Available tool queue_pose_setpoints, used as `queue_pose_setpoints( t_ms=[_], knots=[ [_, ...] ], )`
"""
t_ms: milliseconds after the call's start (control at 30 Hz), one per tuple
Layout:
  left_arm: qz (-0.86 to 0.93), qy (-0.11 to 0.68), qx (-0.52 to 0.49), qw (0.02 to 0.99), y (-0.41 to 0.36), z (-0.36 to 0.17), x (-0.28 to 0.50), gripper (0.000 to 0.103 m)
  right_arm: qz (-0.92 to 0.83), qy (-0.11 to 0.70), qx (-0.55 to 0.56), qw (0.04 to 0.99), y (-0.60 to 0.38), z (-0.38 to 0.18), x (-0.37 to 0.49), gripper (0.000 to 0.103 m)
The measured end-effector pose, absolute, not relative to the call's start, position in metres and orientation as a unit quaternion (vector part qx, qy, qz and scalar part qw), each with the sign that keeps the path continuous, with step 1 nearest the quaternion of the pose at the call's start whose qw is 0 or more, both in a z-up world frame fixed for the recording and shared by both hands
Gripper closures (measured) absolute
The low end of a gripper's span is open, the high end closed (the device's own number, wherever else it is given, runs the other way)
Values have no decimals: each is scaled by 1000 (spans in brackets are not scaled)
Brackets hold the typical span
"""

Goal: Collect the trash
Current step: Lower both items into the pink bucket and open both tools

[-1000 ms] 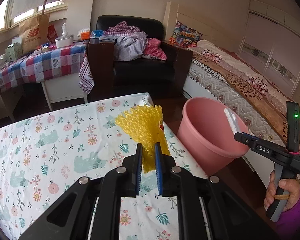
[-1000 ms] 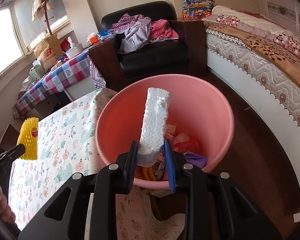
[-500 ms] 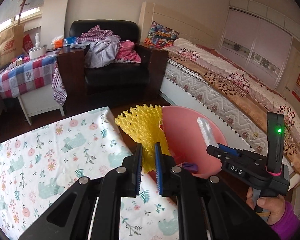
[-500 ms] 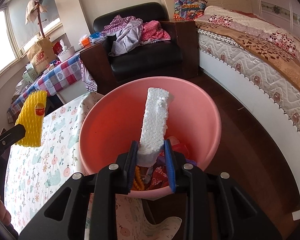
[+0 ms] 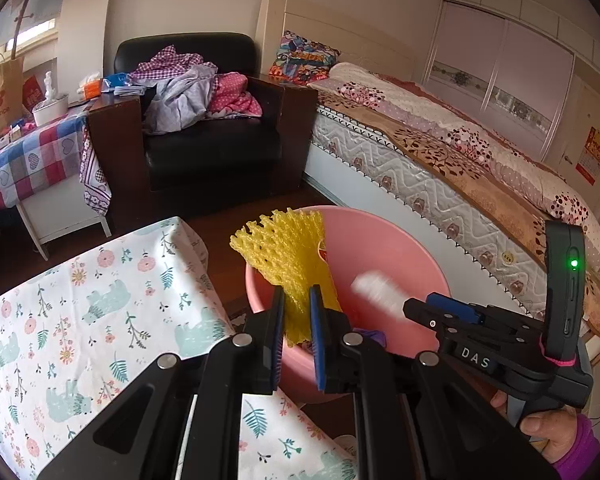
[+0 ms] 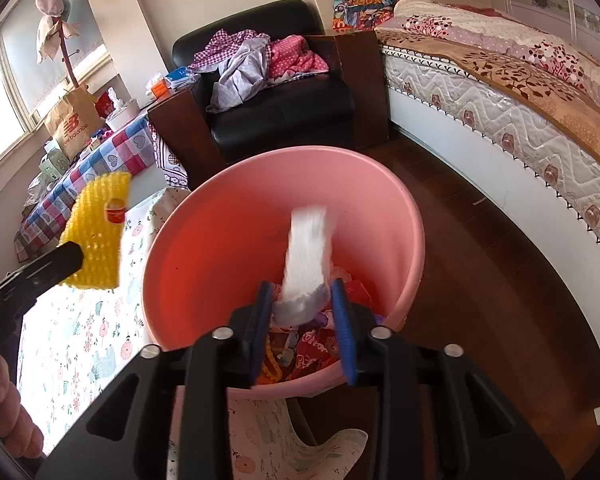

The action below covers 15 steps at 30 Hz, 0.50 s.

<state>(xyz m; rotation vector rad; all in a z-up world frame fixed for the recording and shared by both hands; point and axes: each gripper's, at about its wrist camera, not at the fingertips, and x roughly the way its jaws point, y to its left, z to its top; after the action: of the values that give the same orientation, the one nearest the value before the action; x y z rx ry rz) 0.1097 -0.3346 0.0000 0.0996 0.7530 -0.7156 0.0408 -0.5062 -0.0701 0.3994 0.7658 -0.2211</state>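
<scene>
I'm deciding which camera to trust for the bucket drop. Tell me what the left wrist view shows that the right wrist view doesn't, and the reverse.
Only the left wrist view shows the wardrobe doors and the right gripper's side with its green light.

Only the right wrist view shows the wrappers at the bucket's bottom and the right gripper open around the blurred foam strip.

Both show the pink bucket, the yellow foam net in the left gripper, the flowered tablecloth, armchair and bed.

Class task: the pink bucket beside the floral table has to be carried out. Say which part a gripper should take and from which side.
Grip the pink bucket by its thin rim, coming down from above, one finger inside the wall and one outside. The body is too wide to span. Choose the bed-side rim: the left gripper with yellow foam net crowds the table side.
</scene>
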Motion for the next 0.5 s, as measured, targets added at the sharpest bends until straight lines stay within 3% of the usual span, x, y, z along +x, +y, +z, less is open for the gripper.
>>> queue_pose_setpoints(
  t_ms=[500],
  knots=[
    [-343, 372, 67, 860, -366, -22, 114, 88, -104, 363, 196, 905, -511, -66, 26, 59]
  ],
)
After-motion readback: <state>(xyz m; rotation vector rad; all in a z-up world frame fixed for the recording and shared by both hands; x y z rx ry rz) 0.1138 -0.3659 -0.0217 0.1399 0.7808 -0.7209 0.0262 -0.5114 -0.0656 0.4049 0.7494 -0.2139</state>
